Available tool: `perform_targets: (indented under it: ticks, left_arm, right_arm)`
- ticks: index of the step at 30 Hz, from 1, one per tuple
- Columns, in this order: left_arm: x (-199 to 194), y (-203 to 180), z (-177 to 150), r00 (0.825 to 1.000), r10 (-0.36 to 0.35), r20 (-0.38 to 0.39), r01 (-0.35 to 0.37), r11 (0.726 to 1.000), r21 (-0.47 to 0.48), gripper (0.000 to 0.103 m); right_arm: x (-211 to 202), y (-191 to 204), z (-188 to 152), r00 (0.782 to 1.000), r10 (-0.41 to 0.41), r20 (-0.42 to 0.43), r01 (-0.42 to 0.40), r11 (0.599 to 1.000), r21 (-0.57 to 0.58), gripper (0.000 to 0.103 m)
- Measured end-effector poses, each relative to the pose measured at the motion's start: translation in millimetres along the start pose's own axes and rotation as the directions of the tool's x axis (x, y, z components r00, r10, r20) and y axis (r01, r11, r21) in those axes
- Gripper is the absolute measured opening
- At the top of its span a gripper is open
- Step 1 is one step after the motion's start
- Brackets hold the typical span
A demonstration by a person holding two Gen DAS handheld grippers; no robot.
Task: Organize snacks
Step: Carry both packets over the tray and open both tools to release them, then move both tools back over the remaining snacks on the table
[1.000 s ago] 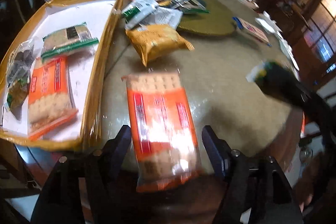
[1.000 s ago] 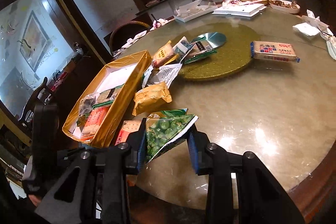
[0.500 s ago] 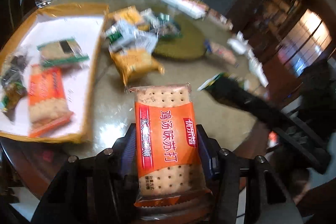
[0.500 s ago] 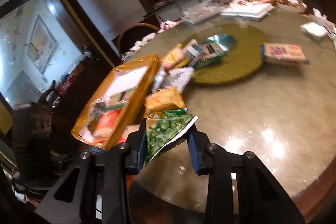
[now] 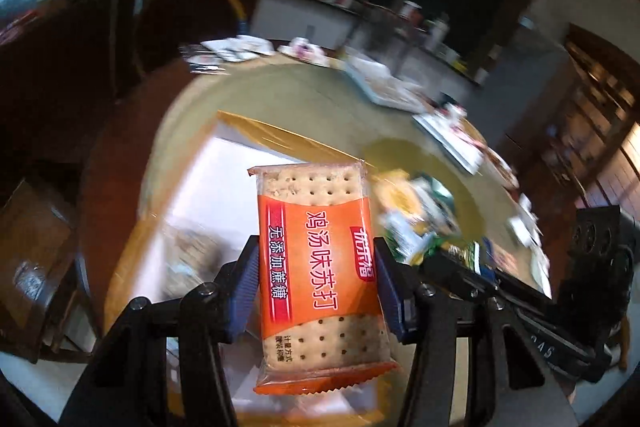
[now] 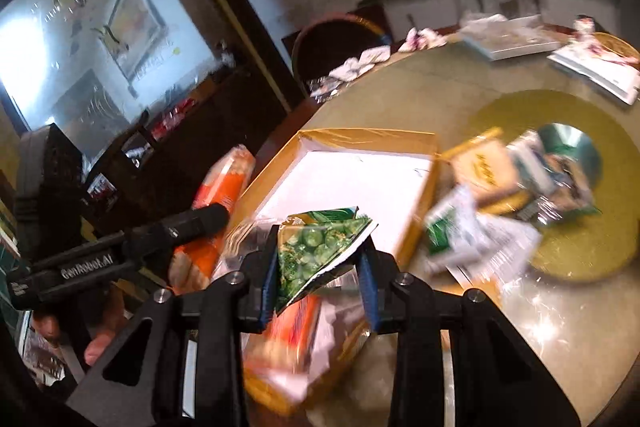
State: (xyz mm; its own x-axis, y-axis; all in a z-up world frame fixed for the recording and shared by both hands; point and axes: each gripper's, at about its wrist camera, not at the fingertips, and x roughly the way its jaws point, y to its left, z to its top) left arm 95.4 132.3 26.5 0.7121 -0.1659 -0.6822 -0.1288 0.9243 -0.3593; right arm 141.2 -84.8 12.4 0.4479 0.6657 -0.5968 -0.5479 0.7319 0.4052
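Hand-held gripper on the left (image 5: 316, 291) is clamped on an orange cracker packet (image 5: 320, 279), pads pressing its two long edges, packet upright with the printed face toward the camera; edge grip likely chosen so the flat crackers are not crushed. Left jaws have just been closing, packet between them. Hand-held gripper on the right (image 6: 320, 267) is clamped on a green pea packet (image 6: 316, 247), held by its lower part, top corner jutting toward upper right of the frame. Both packets sit over a gold-rimmed box (image 6: 420, 187) with a white floor, centre of the right-wrist frame; in the left-wrist view its rim runs just behind the packet. Judgement: box is the collecting place, both snacks carried there for release. Lower centre of the right-wrist frame, blurred orange packets appear to lie in the box. Loose snack pile (image 6: 500, 211) lies right of the box on the table (image 6: 580, 327), partly on a green turntable (image 6: 612, 227). Heavy blur; details of pile unreadable.
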Motion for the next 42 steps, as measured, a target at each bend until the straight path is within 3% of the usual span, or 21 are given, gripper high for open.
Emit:
perform_targets:
  ticks: [5, 9, 15, 17, 19, 21, 24, 29, 32, 37, 42]
  left_arm:
    - [35.0, 27.6, 24.8, 0.995, 0.096, -0.027, -0.096, 0.995, -0.013, 0.053]
    - [59.0, 37.1, 22.1, 0.984, 0.153, -0.088, -0.154, 0.988, 0.004, 0.054]
    - [74.6, 43.9, 17.2, 0.976, 0.166, -0.144, -0.163, 0.986, 0.033, 0.054]
    - [79.4, 44.4, 15.3, 0.976, 0.134, -0.174, -0.131, 0.991, 0.031, 0.057]
    - [78.5, 45.8, 15.1, 0.978, 0.08, -0.192, -0.082, 0.997, 0.0, 0.065]
    - [70.1, 46.5, 11.8, 0.985, 0.02, -0.171, -0.028, 0.999, -0.047, 0.084]
    - [55.5, 39.0, 1.5, 0.988, 0.045, -0.147, -0.055, 0.996, -0.063, 0.084]
    - [16.8, 10.1, -23.2, 0.997, 0.073, -0.028, -0.074, 0.996, -0.056, 0.084]
    - [-0.8, -10.2, -44.0, 0.997, 0.072, 0.02, -0.072, 0.996, -0.045, 0.084]
    - [-6.6, -53.4, -76.1, 0.999, 0.052, 0.014, -0.053, 0.997, 0.048, 0.084]
    - [1.5, -91.8, -89.6, 0.999, -0.008, -0.037, 0.012, 0.993, 0.12, 0.084]
  right_arm:
    - [63.2, 4.5, 18.4, 0.995, -0.038, -0.092, 0.036, 0.999, -0.018, 0.036]
    - [94.9, -4.3, 17.8, 0.986, -0.072, -0.154, 0.072, 0.997, -0.004, 0.036]
    - [112.9, -11.1, 11.7, 0.975, -0.09, -0.205, 0.096, 0.995, 0.016, 0.038]
    - [110.7, -12.1, 11.7, 0.975, -0.093, -0.201, 0.101, 0.995, 0.025, 0.048]
    - [100.5, -11.6, 12.6, 0.981, -0.079, -0.178, 0.087, 0.996, 0.038, 0.065]
    - [84.6, -10.6, 12.1, 0.988, -0.069, -0.138, 0.076, 0.996, 0.047, 0.073]
    - [55.1, -11.4, 6.8, 0.994, -0.051, -0.1, 0.058, 0.996, 0.071, 0.074]
    - [-2.1, -10.4, -16.0, 1.0, -0.002, -0.014, 0.003, 0.996, 0.093, 0.074]
    - [-42.5, -11.3, -37.8, 0.998, -0.013, 0.061, 0.007, 0.996, 0.091, 0.083]
    - [-91.0, -40.4, -82.9, 0.991, -0.037, 0.128, 0.016, 0.987, 0.159, 0.084]
    - [-114.8, -71.8, -107.5, 0.991, -0.065, 0.121, 0.039, 0.978, 0.206, 0.084]
